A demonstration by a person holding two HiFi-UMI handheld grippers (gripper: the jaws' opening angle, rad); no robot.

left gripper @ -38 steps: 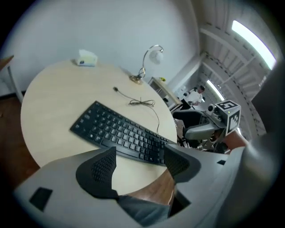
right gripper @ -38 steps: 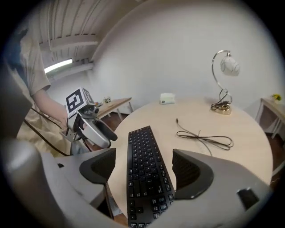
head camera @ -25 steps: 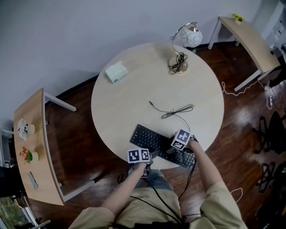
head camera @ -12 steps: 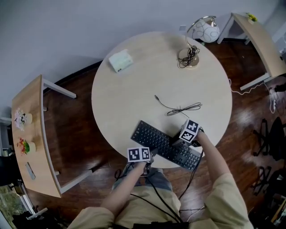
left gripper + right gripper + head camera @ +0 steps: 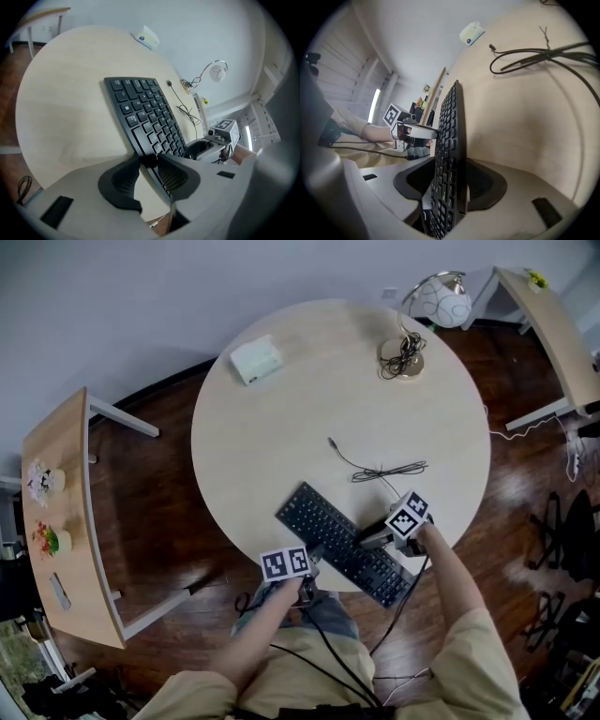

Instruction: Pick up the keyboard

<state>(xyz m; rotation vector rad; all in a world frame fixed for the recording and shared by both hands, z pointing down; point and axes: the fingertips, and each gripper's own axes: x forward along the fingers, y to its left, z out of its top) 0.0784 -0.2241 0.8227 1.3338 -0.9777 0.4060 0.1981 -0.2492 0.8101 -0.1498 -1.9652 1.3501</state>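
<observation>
Keyboard (image 5: 342,545): black, full-size, set slantwise at the near edge of the round table (image 5: 281,427). Its far-left end points in over the tabletop and its near-right end reaches the rim. Whether it has left the surface cannot be determined.

Left gripper (image 5: 149,161): positioned at the keyboard's near long edge, left of the middle, and angled downward. The jaws are closing and stand narrow. The thin front edge of the keyboard is pinched between the two pads.

Right gripper (image 5: 450,161): positioned at the keyboard's right end, rolled so that the board sits edge-on between its jaws. The jaws are opening slightly, at a moderate width. The keyboard fills the gap, with one pad against the key face and the other against the underside.

Other items on the round table:
- A loose black cable (image 5: 384,470) lies just beyond the keyboard, apart from it.
- A small white box (image 5: 257,360) sits at the far left.
- A lamp (image 5: 441,301) with a globe shade stands at the far right, with a cord coiled on its base.

Surroundings: a narrow wooden side table (image 5: 70,474) stands at the left on the dark wood floor, carrying two small flower pots (image 5: 42,482). A second wooden table (image 5: 553,324) stands at the far right.
</observation>
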